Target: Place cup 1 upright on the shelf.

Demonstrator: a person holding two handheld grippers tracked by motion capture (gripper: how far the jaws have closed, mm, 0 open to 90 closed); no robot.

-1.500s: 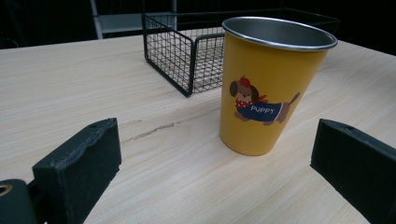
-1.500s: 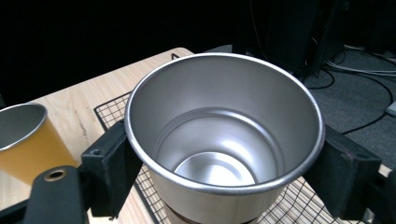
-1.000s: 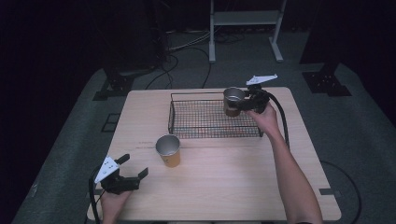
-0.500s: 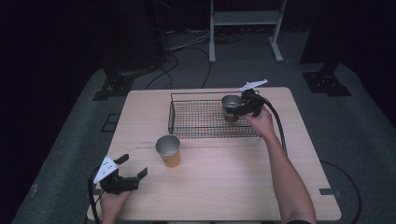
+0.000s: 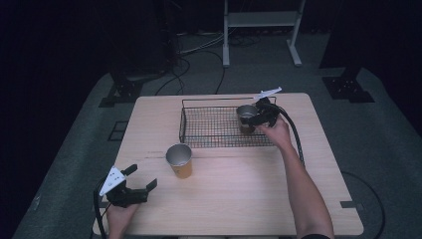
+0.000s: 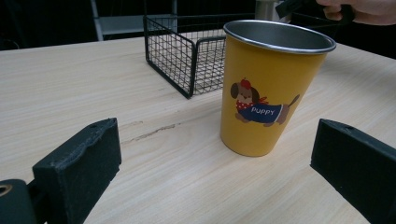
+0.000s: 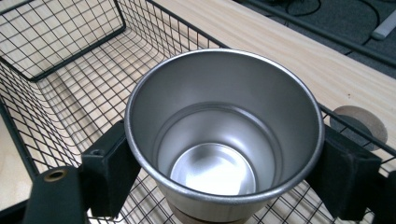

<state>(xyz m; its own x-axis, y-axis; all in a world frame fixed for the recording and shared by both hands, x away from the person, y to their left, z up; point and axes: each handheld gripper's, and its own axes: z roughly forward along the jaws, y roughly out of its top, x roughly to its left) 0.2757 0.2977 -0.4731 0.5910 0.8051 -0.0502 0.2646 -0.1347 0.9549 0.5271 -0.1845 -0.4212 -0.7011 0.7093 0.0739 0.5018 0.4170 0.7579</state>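
Lowered since a second ago, the right gripper (image 5: 253, 119) clenches a steel cup (image 7: 224, 135), shiny inside, upright over the wire basket (image 5: 209, 130) at its 3 o'clock end. Left gripper (image 5: 141, 178), jaws released, faces a yellow puppy cup (image 6: 271, 88).

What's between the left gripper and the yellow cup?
Nothing: in the left gripper view, bare wooden table lies between the open left gripper and the yellow cup.

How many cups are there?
2. One cup is gripped by the right gripper inside the wire basket. The yellow puppy cup stands on the table, in front of the basket.
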